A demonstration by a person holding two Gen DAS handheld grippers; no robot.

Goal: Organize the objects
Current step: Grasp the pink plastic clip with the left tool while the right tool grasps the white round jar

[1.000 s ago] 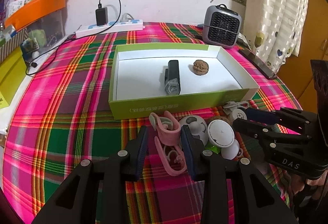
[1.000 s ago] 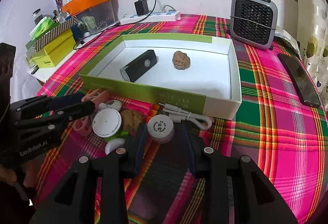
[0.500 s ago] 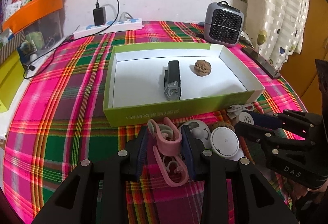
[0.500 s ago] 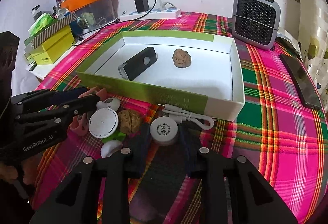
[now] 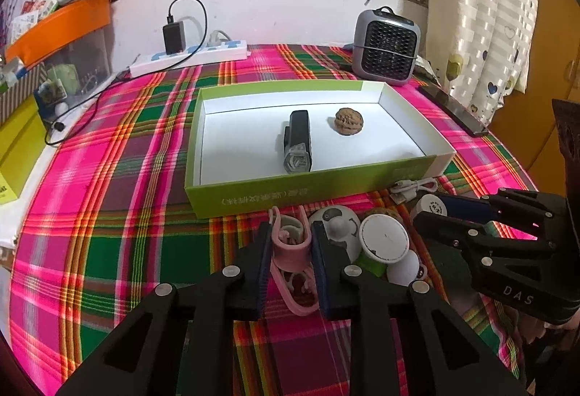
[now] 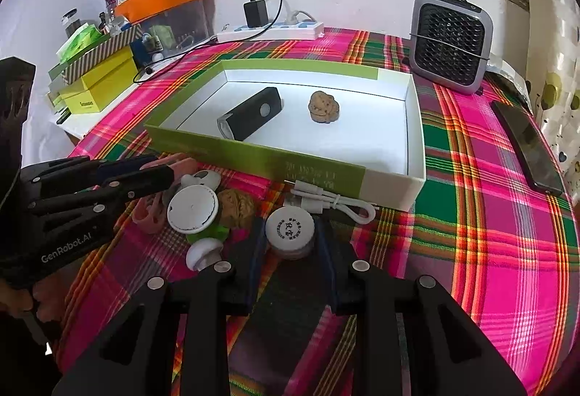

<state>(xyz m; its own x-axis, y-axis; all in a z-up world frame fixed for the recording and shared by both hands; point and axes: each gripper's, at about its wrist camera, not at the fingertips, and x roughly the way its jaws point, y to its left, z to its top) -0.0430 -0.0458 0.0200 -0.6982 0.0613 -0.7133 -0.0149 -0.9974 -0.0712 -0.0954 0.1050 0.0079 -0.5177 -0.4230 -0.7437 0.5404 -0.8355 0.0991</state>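
Observation:
On the plaid cloth, my left gripper (image 5: pixel 291 233) is shut on a pink clip (image 5: pixel 290 251), its pads pressing both sides. In the right wrist view my right gripper (image 6: pixel 290 236) is shut on a small round jar (image 6: pixel 290 227) with a white printed lid. Both lie in a heap of loose items in front of a green-sided white box (image 5: pixel 308 195). The box holds a black flashlight (image 5: pixel 299 138) and a walnut (image 5: pixel 348 120). The heap also includes a white round lid (image 5: pixel 384 238), another walnut (image 6: pixel 235 205) and a white cable (image 6: pixel 333 200).
A grey heater (image 5: pixel 386 46) stands behind the box at the right. A power strip (image 5: pixel 192 57) with a charger lies at the back wall. A dark phone (image 6: pixel 529 146) lies near the right edge. Yellow boxes (image 6: pixel 98 88) and clutter sit at the left.
My left jaws have closed onto the pink clip. My right jaws have narrowed around the round jar until they grip it. Neither hand has shifted much.

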